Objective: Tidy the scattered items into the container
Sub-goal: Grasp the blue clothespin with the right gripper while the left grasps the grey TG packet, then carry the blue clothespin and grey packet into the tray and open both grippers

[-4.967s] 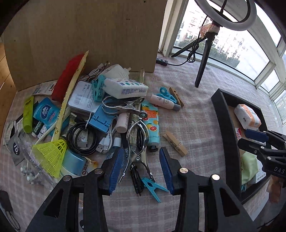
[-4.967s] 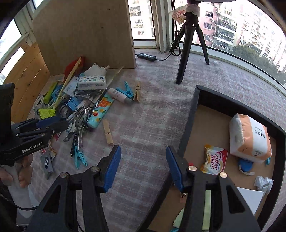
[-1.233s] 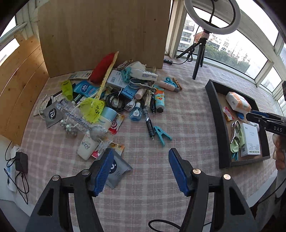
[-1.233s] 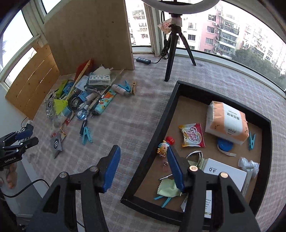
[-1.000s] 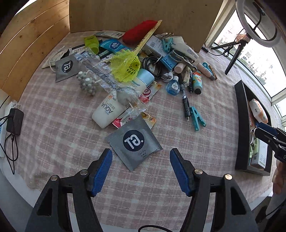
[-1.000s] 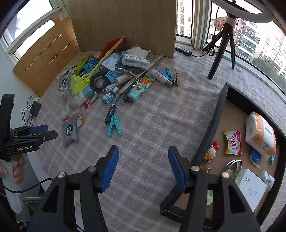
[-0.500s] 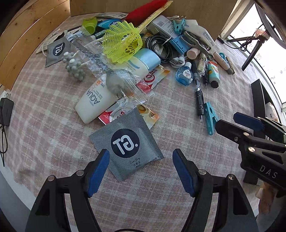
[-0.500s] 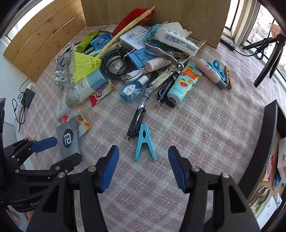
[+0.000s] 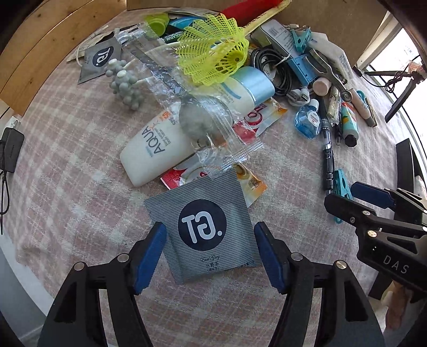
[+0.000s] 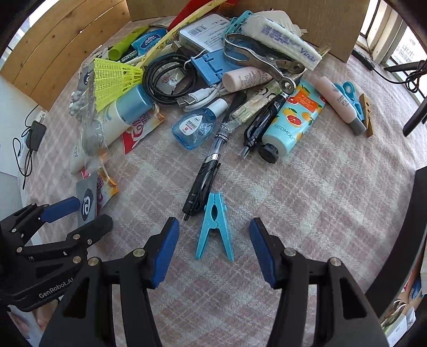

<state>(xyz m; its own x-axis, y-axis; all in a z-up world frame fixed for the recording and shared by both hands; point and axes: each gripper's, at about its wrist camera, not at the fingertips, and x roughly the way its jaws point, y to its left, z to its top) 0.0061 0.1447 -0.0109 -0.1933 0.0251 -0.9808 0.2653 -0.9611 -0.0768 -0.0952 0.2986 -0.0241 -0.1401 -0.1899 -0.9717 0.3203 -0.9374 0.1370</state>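
A grey striped tea sachet with a dark round logo lies flat on the checked cloth. My left gripper points down over it, one blue pad on each side. Its jaws are closing, and the pads are clear of the sachet. A light blue clothes peg lies on the cloth between the pads of my right gripper. Those jaws are closing too, without touching the peg. The black tray is at the right edge. Each gripper shows in the other's view: left gripper, right gripper.
Behind both grippers lies a pile: a white AQUA bottle, a yellow shuttlecock, a black pen, a blue dropper bottle, a coiled black cable. A cardboard board stands at the back. The table edge runs at the left.
Both grippers have come down close to the cloth. The right one moved left from the tray to the blue peg; the left one settled over the grey sachet. Both pairs of jaws narrowed.
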